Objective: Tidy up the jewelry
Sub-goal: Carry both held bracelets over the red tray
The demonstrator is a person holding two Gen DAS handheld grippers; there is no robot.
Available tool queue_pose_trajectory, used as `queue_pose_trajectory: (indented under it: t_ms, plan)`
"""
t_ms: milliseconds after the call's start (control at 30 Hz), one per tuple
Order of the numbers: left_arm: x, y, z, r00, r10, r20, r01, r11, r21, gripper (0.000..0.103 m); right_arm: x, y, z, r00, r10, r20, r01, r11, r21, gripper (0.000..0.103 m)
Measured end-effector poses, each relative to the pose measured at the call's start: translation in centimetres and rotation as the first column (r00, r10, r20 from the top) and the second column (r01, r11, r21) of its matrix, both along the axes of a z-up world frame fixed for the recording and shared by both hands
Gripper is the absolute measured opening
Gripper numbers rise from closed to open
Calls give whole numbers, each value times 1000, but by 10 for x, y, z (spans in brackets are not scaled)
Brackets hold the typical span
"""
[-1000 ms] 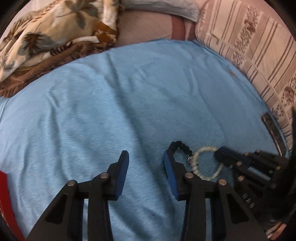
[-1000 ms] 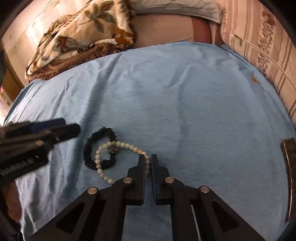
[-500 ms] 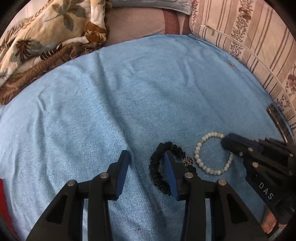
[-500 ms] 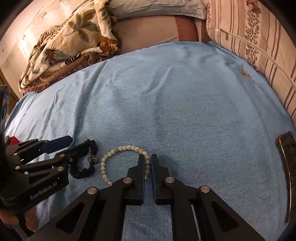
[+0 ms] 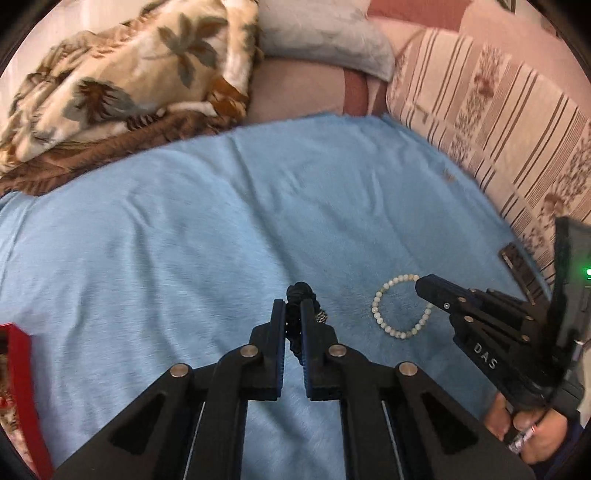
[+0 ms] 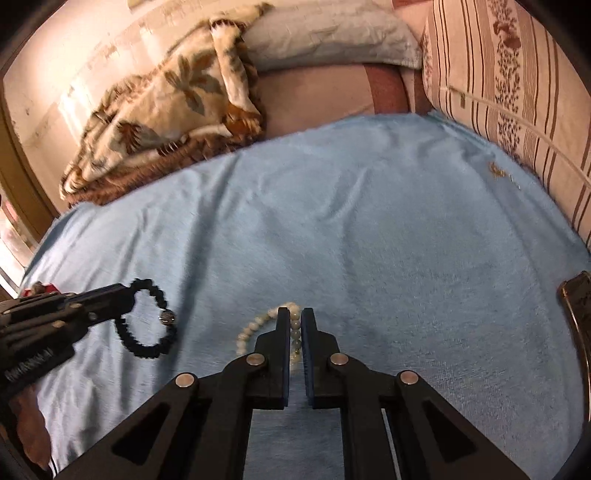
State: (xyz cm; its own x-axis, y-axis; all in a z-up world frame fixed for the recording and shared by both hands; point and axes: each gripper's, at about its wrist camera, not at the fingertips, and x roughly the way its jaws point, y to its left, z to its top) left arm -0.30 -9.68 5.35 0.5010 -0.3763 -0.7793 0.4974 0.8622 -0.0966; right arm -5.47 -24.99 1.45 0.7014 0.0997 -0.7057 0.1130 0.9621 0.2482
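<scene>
Two bracelets on my blue blanket [image 5: 184, 236]: my left gripper [image 5: 293, 314] pinches the black one [image 5: 301, 295], my right gripper [image 6: 295, 321] clamps the pearl one [image 6: 255, 325], both near the front edge.

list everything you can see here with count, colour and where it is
black bracelet: 1, black beads with one silver bead, pinched in the left tool, hanging over the blue cloth
pale bracelet: 1, cream beads, on the blue cloth, one side between the right tool's fingers
blue cloth: 1, light blue, spread over the bed
floral blanket: 1, cream and brown, bunched at far left
pillow: 1, pale grey, far end
striped cushion: 1, pink with brown stripes, right side
red box: 1, red, left edge
dark flat object: 1, dark, right edge, cannot identify
left tool: 1, black, closed on the black bracelet
right tool: 1, black, closed on the pale bracelet
</scene>
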Motion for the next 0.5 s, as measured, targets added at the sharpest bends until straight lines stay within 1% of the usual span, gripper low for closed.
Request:
queue_pose_trajectory:
  t_ms: [200, 300, 400, 500]
  plan:
    - [-18, 56, 35, 998, 48, 47, -46, 998, -40, 7, -6, 18, 20, 999, 20, 26, -20, 1000, -17, 6]
    - [-26, 86, 49, 995, 81, 65, -76, 995, -65, 7, -13, 19, 30, 1000, 7, 30, -7, 1000, 1, 6]
    - [-33, 118, 60, 989, 126, 81, -119, 989, -83, 7, -17, 21, 40, 1000, 4, 21, -4, 1000, -5, 6]
    - [-40, 148, 66, 980, 172, 105, -164, 983, -80, 7, -20, 34, 54, 999, 25, 21, -25, 999, -21, 6]
